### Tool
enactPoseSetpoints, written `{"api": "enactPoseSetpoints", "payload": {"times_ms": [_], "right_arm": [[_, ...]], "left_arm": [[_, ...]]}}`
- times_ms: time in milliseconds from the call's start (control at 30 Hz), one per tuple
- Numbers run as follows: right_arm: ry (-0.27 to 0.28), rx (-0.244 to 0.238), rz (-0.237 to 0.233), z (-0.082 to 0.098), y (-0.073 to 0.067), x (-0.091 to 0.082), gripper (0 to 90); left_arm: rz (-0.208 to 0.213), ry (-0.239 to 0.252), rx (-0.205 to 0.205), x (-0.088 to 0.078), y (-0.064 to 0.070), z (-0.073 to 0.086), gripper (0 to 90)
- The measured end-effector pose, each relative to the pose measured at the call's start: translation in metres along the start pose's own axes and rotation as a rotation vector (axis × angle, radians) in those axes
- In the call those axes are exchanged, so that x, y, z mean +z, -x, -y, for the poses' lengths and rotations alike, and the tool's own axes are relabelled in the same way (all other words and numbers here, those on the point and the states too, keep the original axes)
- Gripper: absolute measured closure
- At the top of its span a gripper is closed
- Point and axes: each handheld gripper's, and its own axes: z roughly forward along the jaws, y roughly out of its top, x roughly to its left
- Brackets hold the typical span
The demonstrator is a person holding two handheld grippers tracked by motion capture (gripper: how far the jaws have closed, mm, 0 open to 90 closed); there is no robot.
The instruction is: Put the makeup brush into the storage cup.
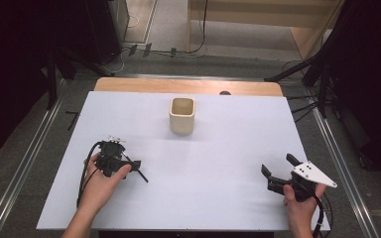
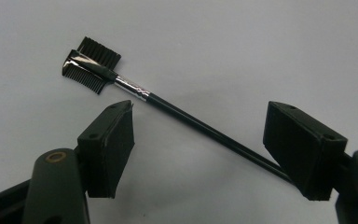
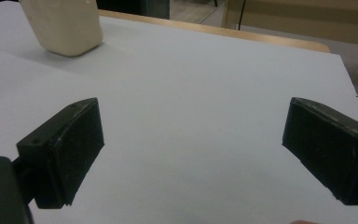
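my left gripper (image 2: 200,154) straddles the brow comb brush (image 2: 177,109) lying flat on the table (image 1: 203,198), nearer me than the beige cup (image 1: 182,115); fingers (image 2: 107,149) spread, not pinching yet. my right gripper (image 1: 278,173) waits, fingers spread, holding nothing.

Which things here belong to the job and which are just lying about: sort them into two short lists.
In the job:
- left gripper, jaws open around the brush handle
- brow brush with comb head, flat on the table

Lying about:
- cream cup, upright, far from both hands
- right gripper, open, nothing between its jaws
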Motion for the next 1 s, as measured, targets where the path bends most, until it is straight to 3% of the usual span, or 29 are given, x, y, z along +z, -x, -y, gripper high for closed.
{"api": "enactPoseSetpoints", "payload": {"times_ms": [100,233,300,367,567,700,867,1000], "right_arm": [[-0.002,0.002,0.003,0.0,0.0,0.001,6.3],[-0.006,-0.002,0.003,0.0,-0.001,0.002,6.3],[-0.007,-0.003,0.002,0.001,-0.002,0.002,6.3],[-0.008,-0.006,-0.002,0.001,-0.002,0.003,6.4],[-0.018,-0.01,0.004,0.002,-0.001,0.004,6.4],[-0.02,-0.006,0.006,0.002,-0.001,0.004,6.6],[-0.017,-0.014,0.015,0.001,-0.003,0.004,7.6],[-0.021,-0.019,0.014,0.002,-0.004,0.005,7.6]], "left_arm": [[-0.02,-0.021,0.012,0.007,0.006,0.0,25.2],[-0.095,-0.041,0.049,0.013,0.017,-0.001,24.4],[-0.125,-0.045,0.065,0.013,0.019,0.0,28.8],[-0.126,-0.042,0.078,0.012,0.016,0.0,32.2],[-0.094,-0.041,0.094,0.005,-0.001,0.0,61.7],[-0.064,-0.049,0.109,0.001,-0.01,0.001,75.8],[-0.079,-0.079,0.106,0.0,-0.012,0.001,85.5],[-0.084,-0.089,0.091,0.0,-0.012,0.0,86.7]]}}
